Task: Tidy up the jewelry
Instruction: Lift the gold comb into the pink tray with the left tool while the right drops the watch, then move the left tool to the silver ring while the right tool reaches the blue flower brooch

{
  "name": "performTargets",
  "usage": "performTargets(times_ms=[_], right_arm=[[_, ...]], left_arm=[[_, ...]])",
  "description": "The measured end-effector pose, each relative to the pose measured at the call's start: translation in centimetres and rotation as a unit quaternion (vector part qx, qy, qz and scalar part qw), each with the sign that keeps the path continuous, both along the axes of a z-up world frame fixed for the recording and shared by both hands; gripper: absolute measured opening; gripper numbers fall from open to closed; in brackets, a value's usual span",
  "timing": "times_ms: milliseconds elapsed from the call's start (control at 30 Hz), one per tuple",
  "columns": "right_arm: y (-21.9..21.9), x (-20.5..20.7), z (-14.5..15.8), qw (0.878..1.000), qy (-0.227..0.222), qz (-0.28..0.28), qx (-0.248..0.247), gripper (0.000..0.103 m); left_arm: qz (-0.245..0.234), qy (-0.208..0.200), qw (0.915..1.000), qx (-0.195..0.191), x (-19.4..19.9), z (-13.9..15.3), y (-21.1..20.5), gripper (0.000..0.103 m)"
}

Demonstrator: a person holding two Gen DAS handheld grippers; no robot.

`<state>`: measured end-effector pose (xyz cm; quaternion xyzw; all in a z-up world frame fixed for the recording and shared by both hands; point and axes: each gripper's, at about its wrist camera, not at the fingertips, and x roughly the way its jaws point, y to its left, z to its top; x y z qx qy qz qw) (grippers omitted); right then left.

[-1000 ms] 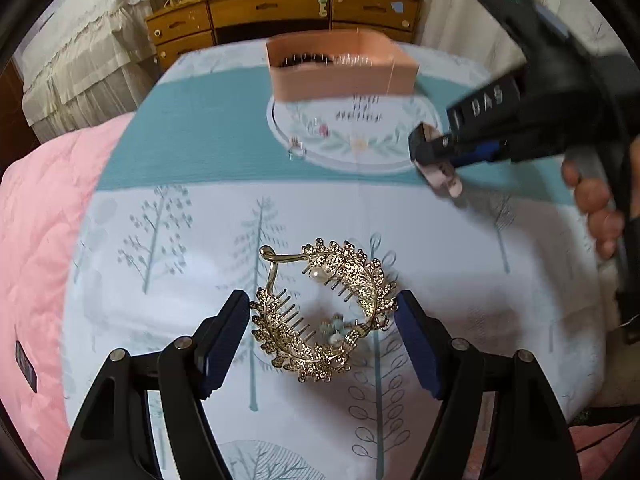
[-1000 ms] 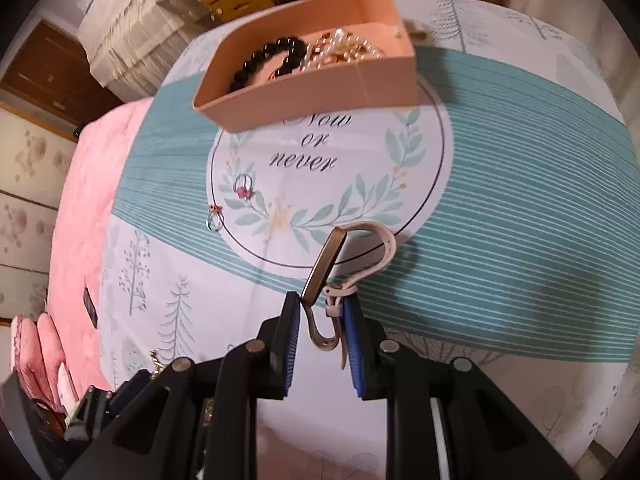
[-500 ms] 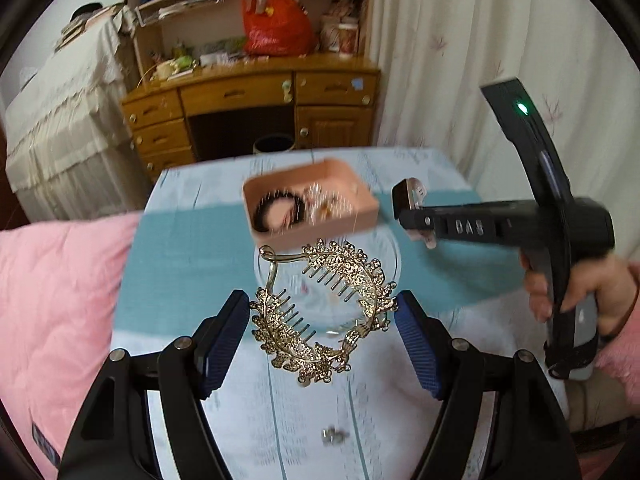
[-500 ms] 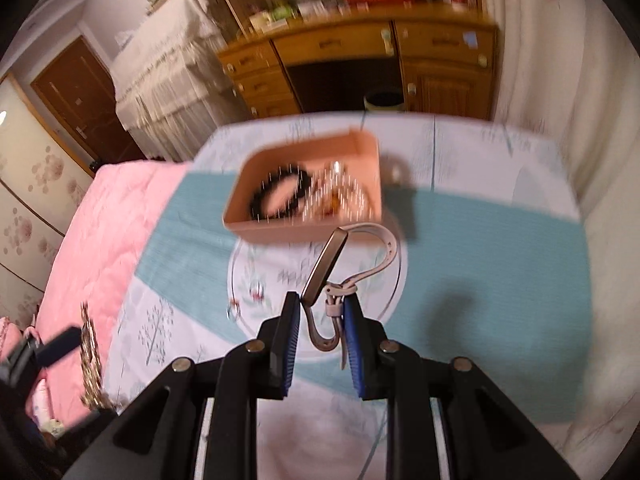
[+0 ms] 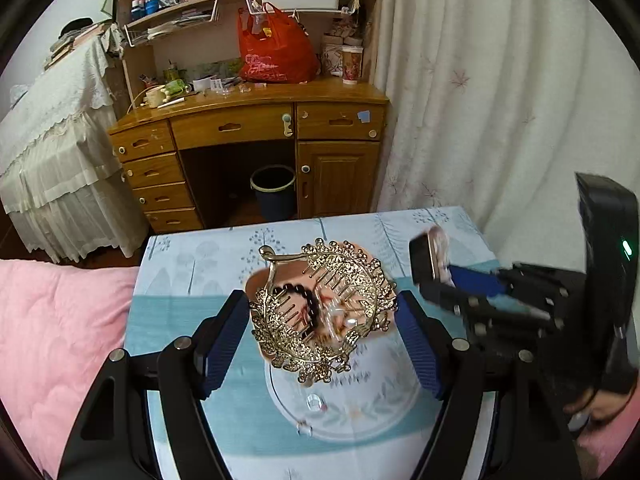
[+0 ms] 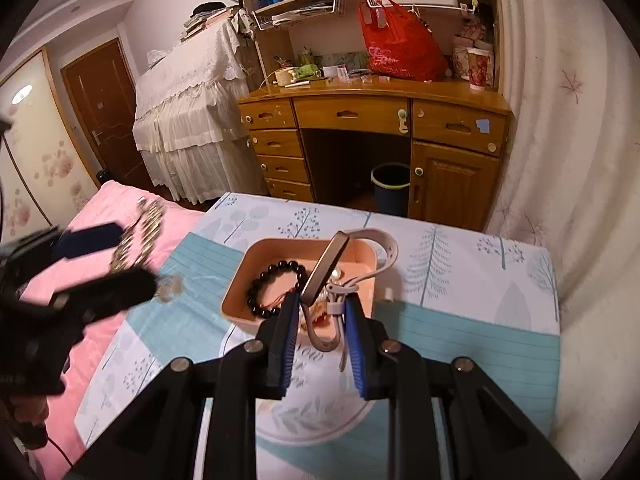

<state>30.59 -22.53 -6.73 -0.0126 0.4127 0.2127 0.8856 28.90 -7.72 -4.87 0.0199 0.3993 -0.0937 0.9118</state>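
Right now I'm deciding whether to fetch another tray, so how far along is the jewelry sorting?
Done: a black bead bracelet and some pearly pieces already lie in the pink tray. In hand: the left tongs hold a gold hair comb, and the right tongs grip a watch, both near the tray. Left: two small rings on the cloth.

bead bracelet (image 6: 276,288) in tray (image 6: 240,280), tray on table (image 6: 460,280), desk (image 6: 372,120) behind

A patterned bedsheet (image 6: 460,280) carries the pink tray (image 6: 240,276) and rings (image 5: 314,403).
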Motion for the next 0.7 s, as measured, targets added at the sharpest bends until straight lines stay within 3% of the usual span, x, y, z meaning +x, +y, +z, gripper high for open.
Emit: performTargets(times_ms=[233, 333, 367, 500, 700], right_arm=[[1.6, 2.0, -2.1, 1.0, -0.009, 0.003, -0.002, 0.026], [1.9, 3.1, -3.7, 1.0, 0.007, -0.01, 0.001, 0.042], [2.0, 3.4, -4.1, 1.0, 0.017, -0.01, -0.002, 0.048], [2.0, 3.3, -4.5, 1.0, 0.026, -0.014, -0.001, 0.049], [1.4, 2.3, -4.2, 0.999, 0.031, -0.03, 0.002, 0.055]], left_arm=[[-0.013, 0.022, 0.9995, -0.019, 5.0, -2.4, -0.1, 0.074], [-0.01, 0.059, 0.9982, -0.003, 6.8, -4.0, -0.3, 0.081], [-0.005, 0.069, 0.9976, 0.002, 7.0, -4.4, -0.3, 0.082], [-0.007, 0.082, 0.9963, -0.026, 7.3, -4.4, 0.6, 0.087], [-0.005, 0.086, 0.996, -0.024, 6.4, -4.0, 2.1, 0.091]])
